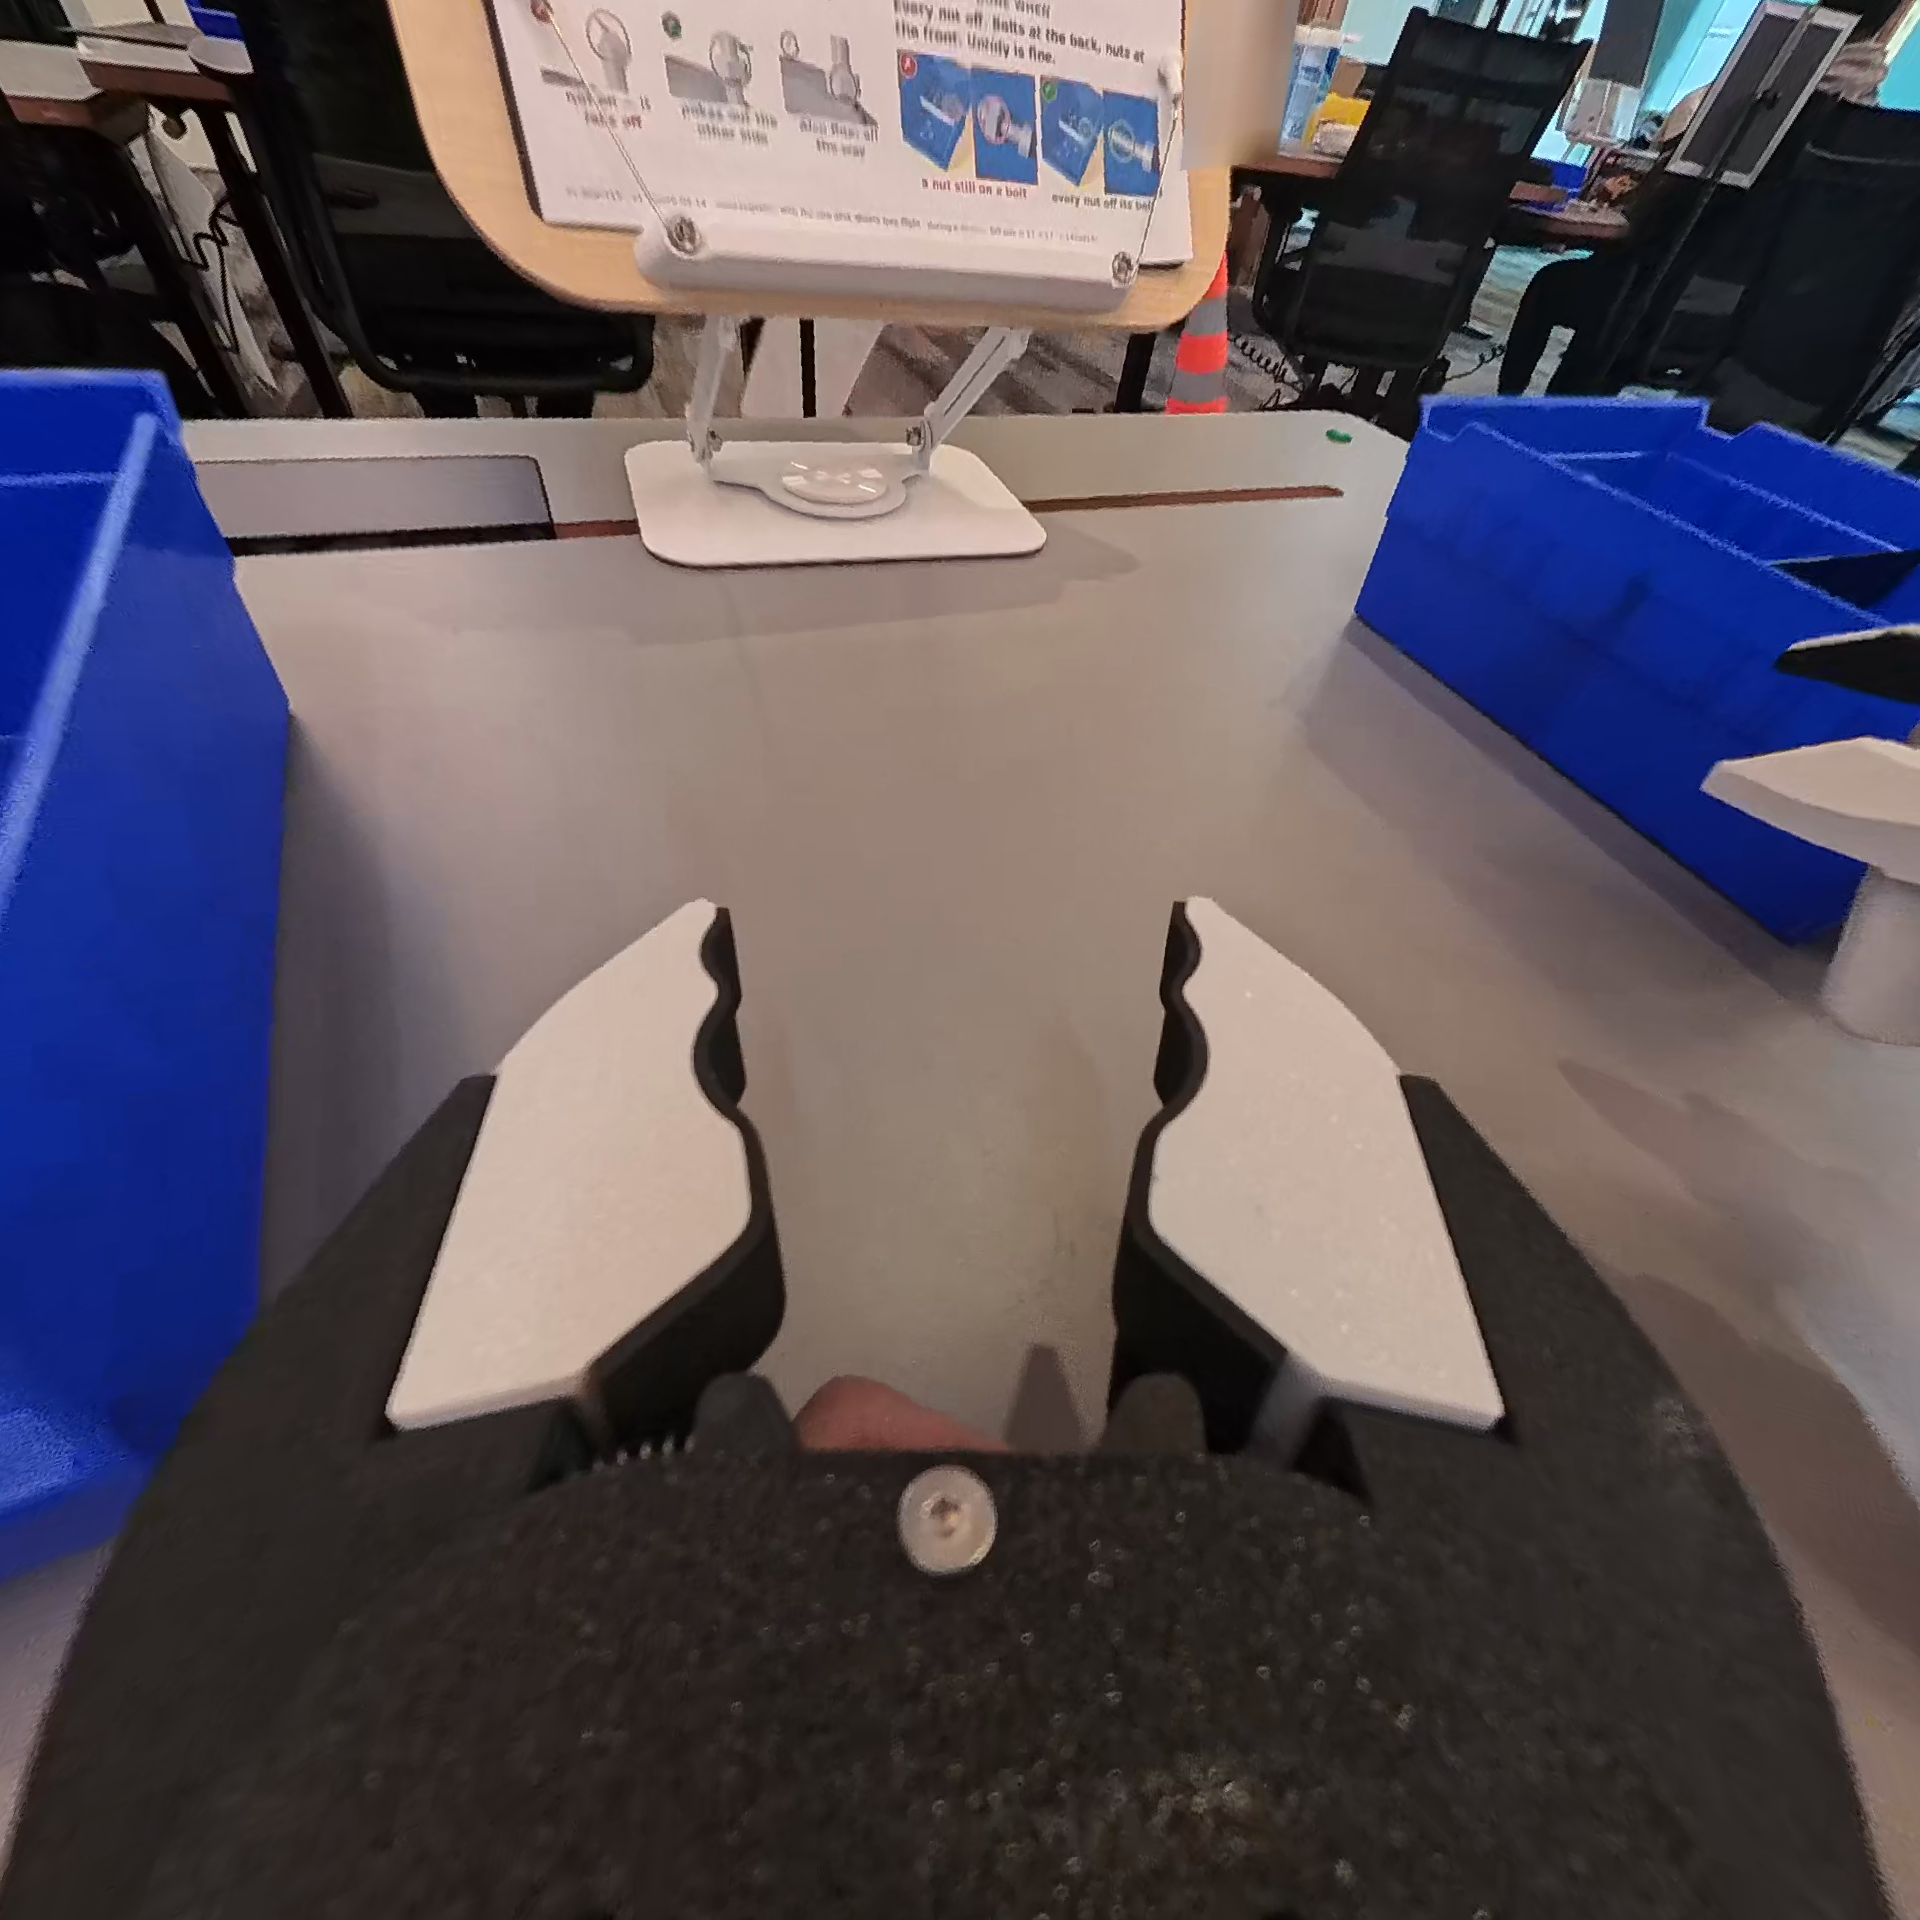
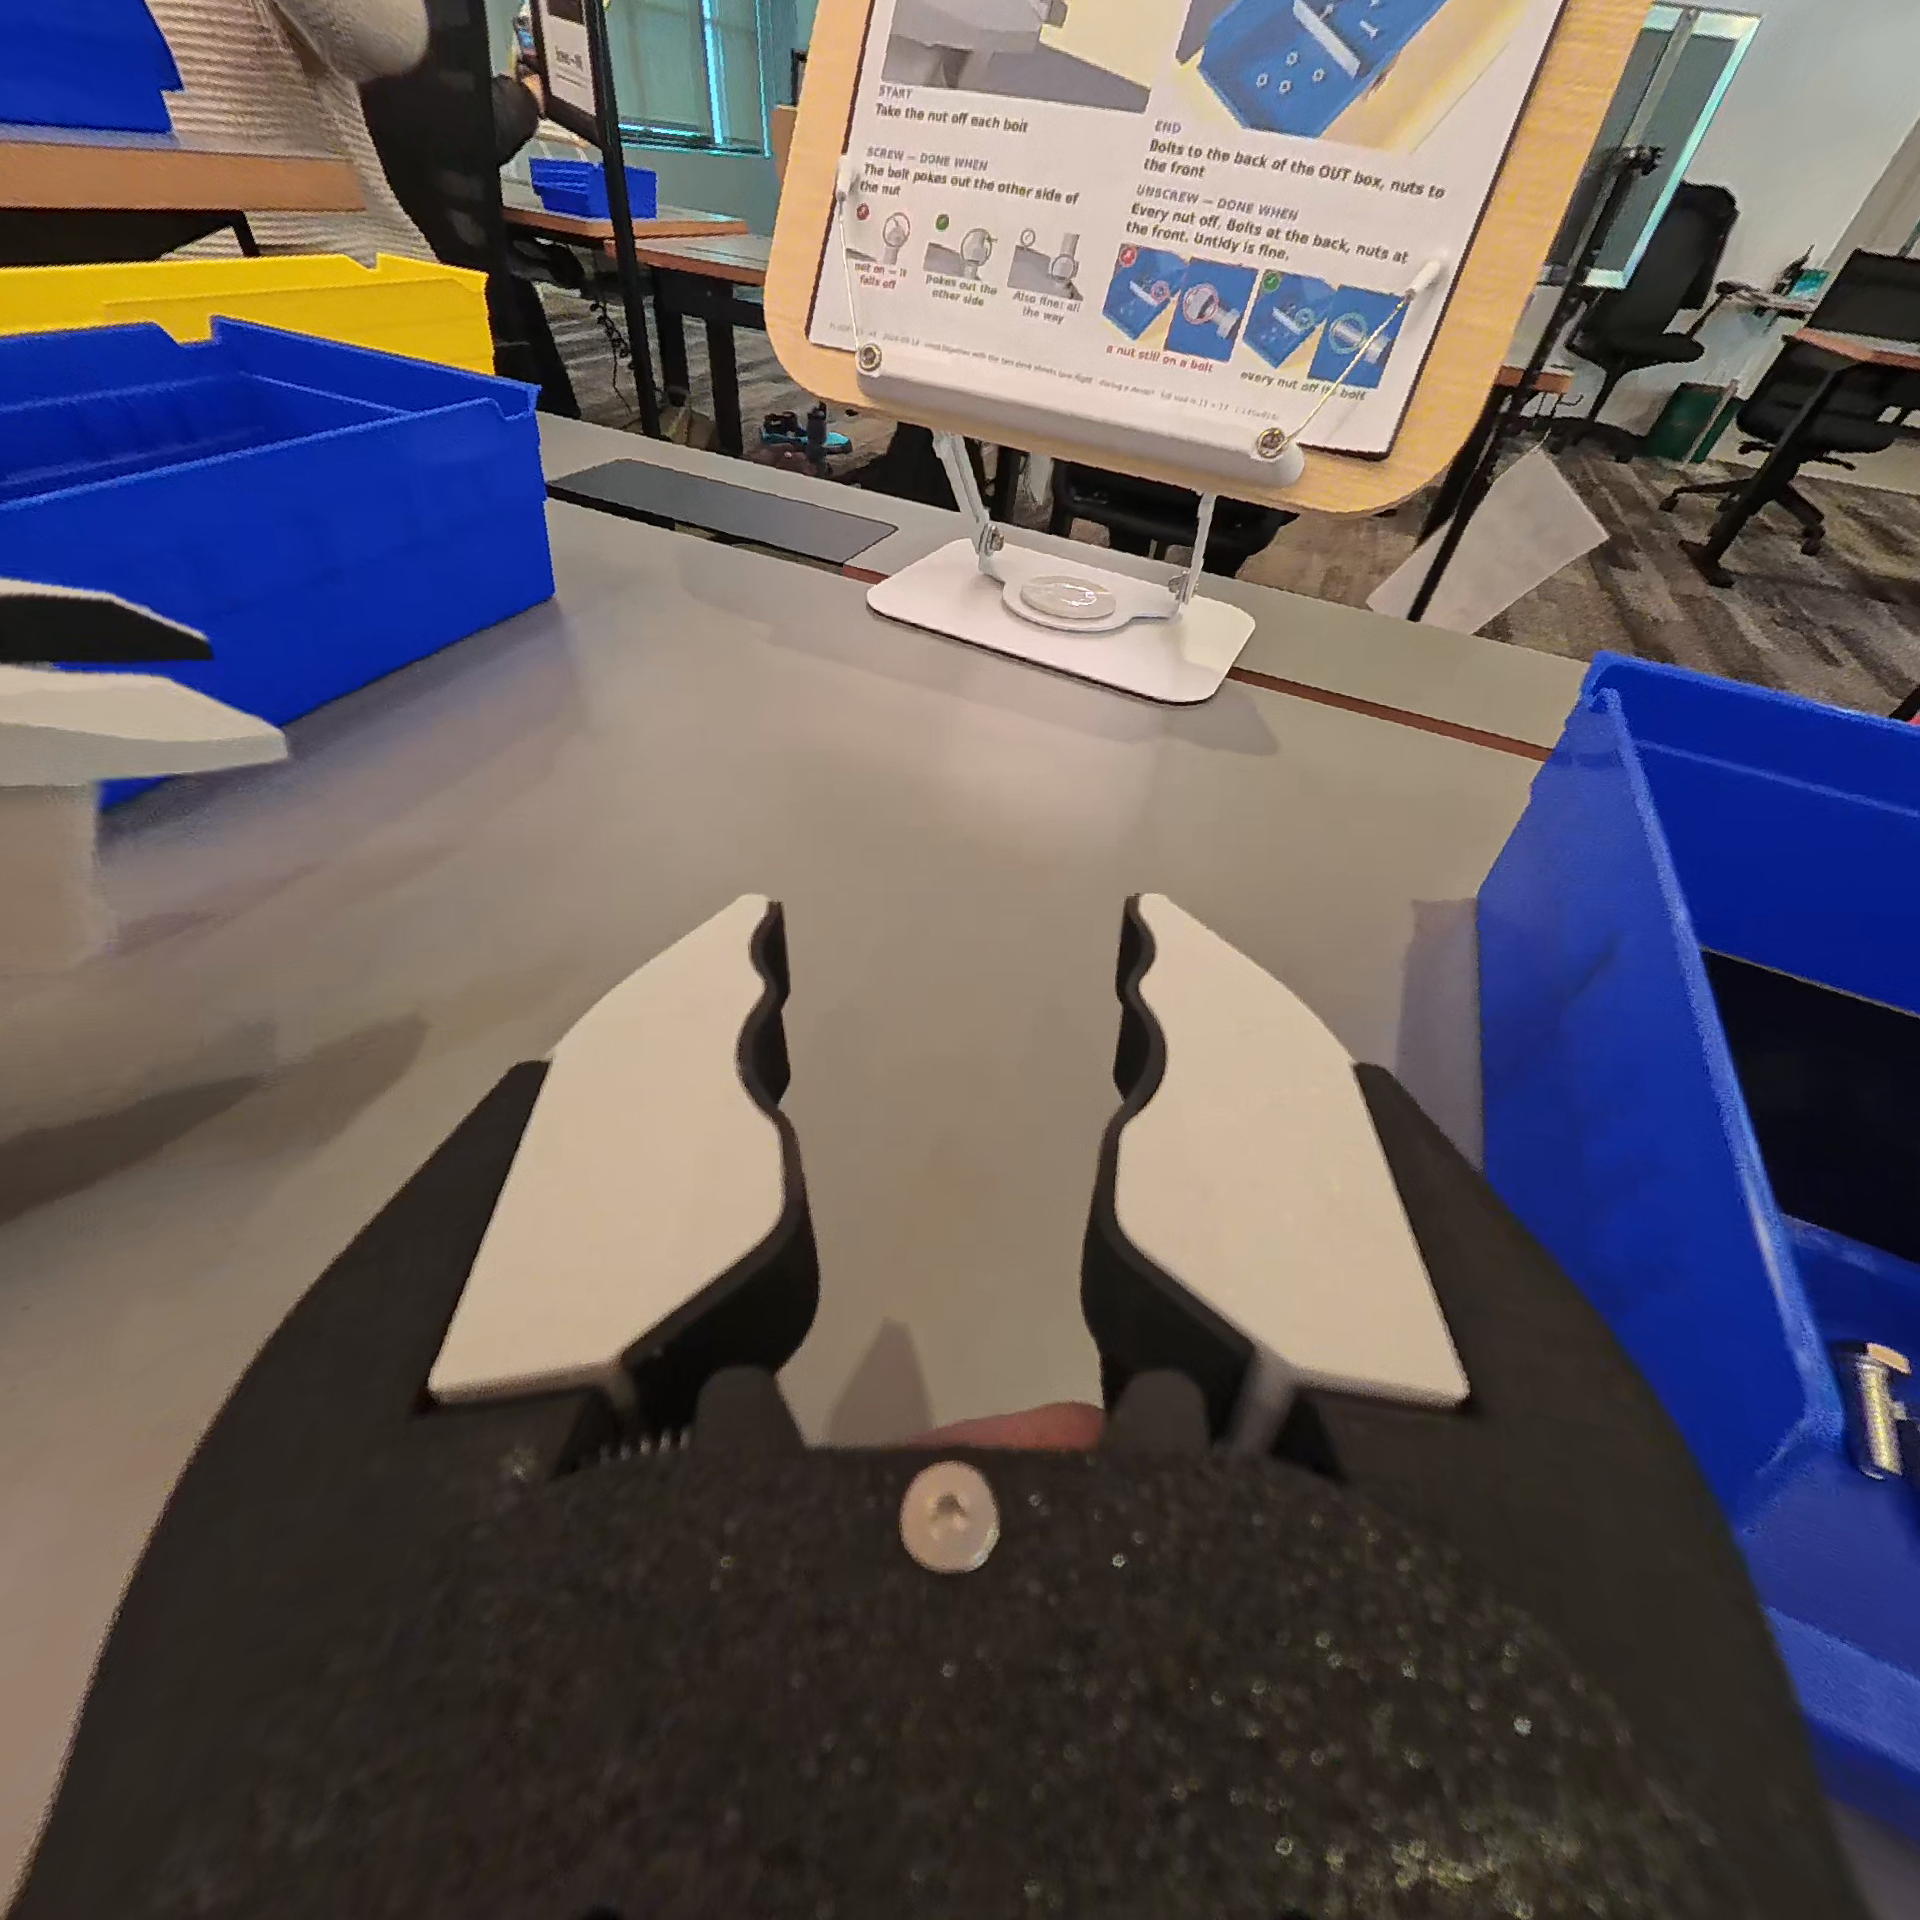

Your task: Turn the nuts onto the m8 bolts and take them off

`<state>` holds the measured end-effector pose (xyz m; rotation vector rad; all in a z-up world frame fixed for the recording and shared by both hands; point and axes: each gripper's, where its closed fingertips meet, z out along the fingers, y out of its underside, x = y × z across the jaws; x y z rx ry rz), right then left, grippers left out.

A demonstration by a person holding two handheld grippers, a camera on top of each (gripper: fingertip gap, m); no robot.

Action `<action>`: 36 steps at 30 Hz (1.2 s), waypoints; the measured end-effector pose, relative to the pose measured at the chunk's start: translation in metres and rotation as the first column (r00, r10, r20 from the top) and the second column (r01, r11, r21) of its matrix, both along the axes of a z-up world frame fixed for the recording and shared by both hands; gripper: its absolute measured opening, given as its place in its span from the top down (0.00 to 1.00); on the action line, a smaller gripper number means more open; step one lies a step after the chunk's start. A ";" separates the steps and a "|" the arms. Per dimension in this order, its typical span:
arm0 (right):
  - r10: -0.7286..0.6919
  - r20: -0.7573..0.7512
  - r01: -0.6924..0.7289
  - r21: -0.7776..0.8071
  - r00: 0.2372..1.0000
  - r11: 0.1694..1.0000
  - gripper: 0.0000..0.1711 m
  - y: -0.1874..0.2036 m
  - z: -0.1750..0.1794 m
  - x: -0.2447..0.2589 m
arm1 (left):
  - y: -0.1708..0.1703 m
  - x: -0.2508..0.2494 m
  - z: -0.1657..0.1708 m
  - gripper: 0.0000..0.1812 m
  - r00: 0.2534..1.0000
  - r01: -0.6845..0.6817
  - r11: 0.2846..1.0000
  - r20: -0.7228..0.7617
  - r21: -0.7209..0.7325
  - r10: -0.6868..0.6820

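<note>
My left gripper is open and empty above the grey table. My right gripper is open and empty above the same table. A silver bolt lies in the blue bin at my right, low at the frame's right edge. No nuts show in either view. The right gripper's fingertips show at the right edge of the left wrist view. The left gripper's fingertips show at the left edge of the right wrist view.
A blue bin stands on each side of the table: left and right. An instruction sheet on a white stand sits at the table's far edge. A yellow bin, chairs and desks lie beyond. It is some 20 cm from my right tips to the silver bolt.
</note>
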<state>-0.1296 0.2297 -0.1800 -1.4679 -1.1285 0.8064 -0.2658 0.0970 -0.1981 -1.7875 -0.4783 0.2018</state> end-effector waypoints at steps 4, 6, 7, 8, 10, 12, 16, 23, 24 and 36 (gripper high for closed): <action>-0.013 -0.022 0.013 -0.006 1.000 1.000 0.65 0.006 0.004 0.005 | -0.018 -0.002 0.021 0.57 0.999 -0.038 0.999 -0.033 0.030 0.039; -0.017 -0.032 0.017 -0.012 0.999 1.000 0.65 0.009 0.005 0.008 | -0.030 -0.001 0.031 0.57 0.997 -0.058 0.998 -0.044 0.037 0.060; -0.017 -0.036 0.016 -0.019 0.999 1.000 0.66 0.010 0.005 0.009 | -0.037 -0.003 0.035 0.57 0.996 -0.069 0.997 -0.055 0.037 0.071; -0.016 -0.038 0.015 -0.029 0.999 0.999 0.66 0.011 0.004 0.009 | -0.043 -0.007 0.039 0.57 0.993 -0.089 0.996 -0.074 0.033 0.091; -0.011 -0.042 0.009 -0.051 0.999 0.999 0.66 0.012 0.002 0.010 | -0.056 -0.017 0.047 0.57 0.984 -0.138 0.990 -0.114 0.031 0.141; -0.006 -0.047 0.003 -0.070 0.999 0.998 0.66 0.013 0.002 0.009 | -0.073 -0.028 0.051 0.58 0.973 -0.190 0.981 -0.126 0.030 0.192; 0.001 -0.056 -0.005 -0.074 0.998 0.997 0.67 0.010 0.003 0.009 | -0.105 -0.057 0.048 0.58 0.941 -0.309 0.951 -0.144 0.016 0.308; 0.013 -0.032 -0.014 -0.045 0.999 0.999 0.67 0.005 0.000 0.005 | -0.130 -0.090 0.031 0.57 0.895 -0.419 0.908 -0.182 -0.026 0.408; 0.015 -0.030 -0.016 -0.045 0.999 0.999 0.67 0.004 0.000 0.004 | -0.131 -0.093 0.028 0.57 0.894 -0.423 0.906 -0.175 -0.026 0.412; 0.017 -0.009 -0.017 -0.042 1.000 0.999 0.68 0.006 -0.005 0.001 | -0.123 -0.099 0.016 0.56 0.922 -0.382 0.924 -0.075 -0.004 0.380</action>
